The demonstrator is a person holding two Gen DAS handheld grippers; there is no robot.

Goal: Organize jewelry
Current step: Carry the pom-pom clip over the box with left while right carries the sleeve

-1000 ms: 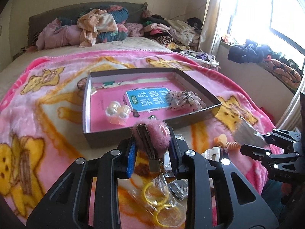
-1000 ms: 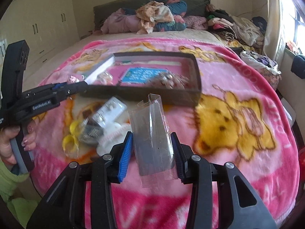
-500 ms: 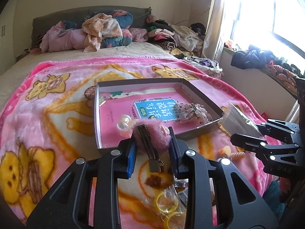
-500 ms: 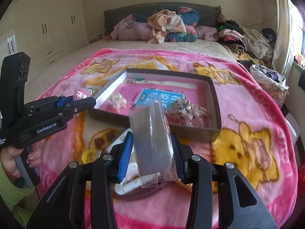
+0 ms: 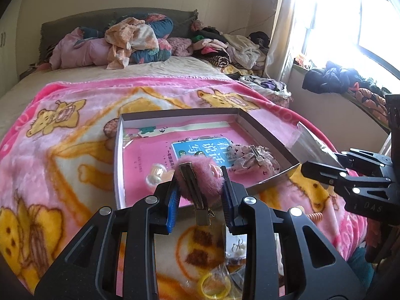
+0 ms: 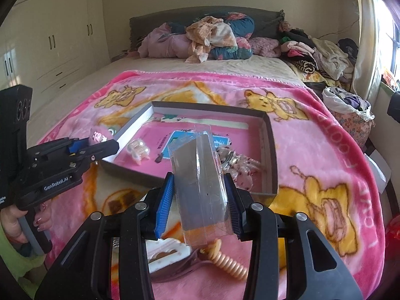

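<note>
Over the near edge of the box (image 5: 120,155), the left gripper (image 5: 200,187) squeezes a fluffy pink clip (image 5: 200,175). The right gripper (image 6: 198,195) pinches a clear packet (image 6: 200,175) by the box's right side. Move each one well over the floor of the box, go low, then let go softly.

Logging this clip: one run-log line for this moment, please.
left gripper: shut on fuzzy clip | right gripper: shut on clear packet | both near box | box holds two hair pieces
</note>
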